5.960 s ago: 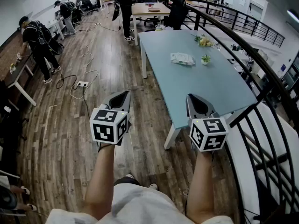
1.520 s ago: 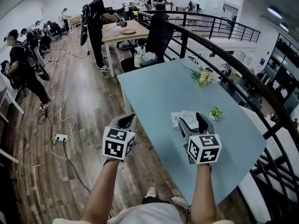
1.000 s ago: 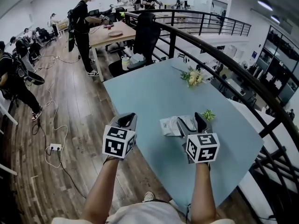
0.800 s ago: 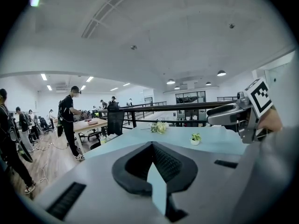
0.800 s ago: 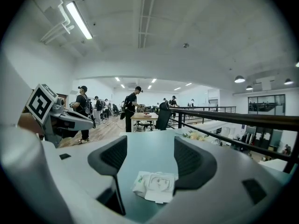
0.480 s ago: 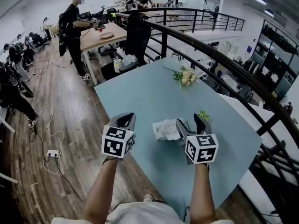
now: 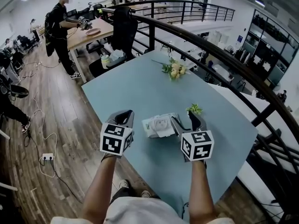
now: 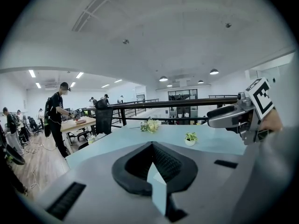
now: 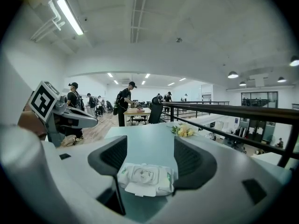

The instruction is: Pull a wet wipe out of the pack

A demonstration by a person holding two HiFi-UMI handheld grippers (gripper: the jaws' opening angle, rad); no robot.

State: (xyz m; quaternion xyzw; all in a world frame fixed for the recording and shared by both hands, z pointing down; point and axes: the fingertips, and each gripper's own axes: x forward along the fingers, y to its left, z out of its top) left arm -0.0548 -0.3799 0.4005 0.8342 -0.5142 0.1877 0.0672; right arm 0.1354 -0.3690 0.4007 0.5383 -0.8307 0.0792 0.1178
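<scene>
The wet wipe pack (image 7: 160, 125) is white with an oval lid flap and lies flat on the light blue table (image 7: 140, 90), near its front edge. My right gripper (image 7: 186, 122) is open just right of the pack, its left finger beside it. In the right gripper view the pack (image 9: 147, 178) lies low between the spread jaws of the right gripper (image 9: 150, 156). My left gripper (image 7: 123, 117) hovers left of the pack over the table's edge. In the left gripper view, the left gripper (image 8: 152, 147) has its pads together at the tip and holds nothing.
A tiny potted plant (image 7: 195, 108) stands just beyond the right gripper, and a flower bunch (image 7: 175, 69) lies farther back. A black railing (image 7: 224, 64) runs along the table's far side. A dark chair (image 7: 122, 29) and a person (image 7: 58, 24) at a wooden table are behind left.
The view has come up to the blue table. The pack, far off six seconds ago, now lies between the two grippers, and the right gripper's open jaws are alongside it.
</scene>
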